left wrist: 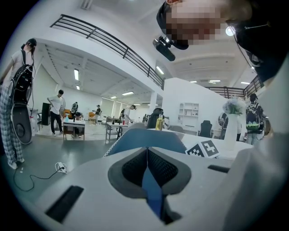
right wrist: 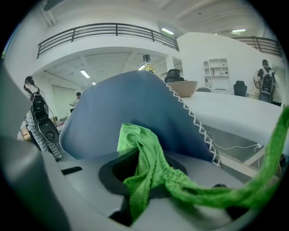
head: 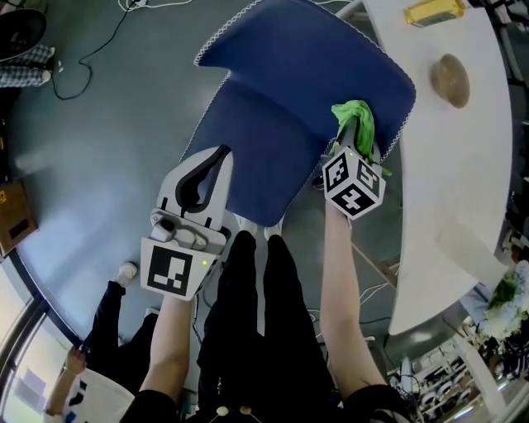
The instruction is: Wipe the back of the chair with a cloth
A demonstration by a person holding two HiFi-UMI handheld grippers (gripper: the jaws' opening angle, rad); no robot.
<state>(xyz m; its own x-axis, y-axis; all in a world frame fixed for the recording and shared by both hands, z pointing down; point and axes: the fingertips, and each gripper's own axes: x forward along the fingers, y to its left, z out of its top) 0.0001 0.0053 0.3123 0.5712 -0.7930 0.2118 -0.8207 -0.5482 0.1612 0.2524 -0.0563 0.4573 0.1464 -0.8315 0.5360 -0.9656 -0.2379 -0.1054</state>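
The blue chair (head: 289,99) with white edge stitching stands in front of me, its back toward me. A green cloth (head: 355,120) rests against the right side of the back, and my right gripper (head: 357,139) is shut on it. In the right gripper view the cloth (right wrist: 149,167) hangs out of the jaws, one end trailing right, with the chair's back (right wrist: 131,108) rising just beyond. My left gripper (head: 216,161) sits at the back's left edge. In the left gripper view its jaws (left wrist: 147,164) are shut with a blue strip of the chair (left wrist: 149,140) between them.
A curved white table (head: 463,165) runs along the right, close to the chair, carrying a brown bowl (head: 450,80) and a yellow object (head: 434,11). Cables (head: 83,58) lie on the grey floor at the far left. Another person (head: 107,330) is at my lower left.
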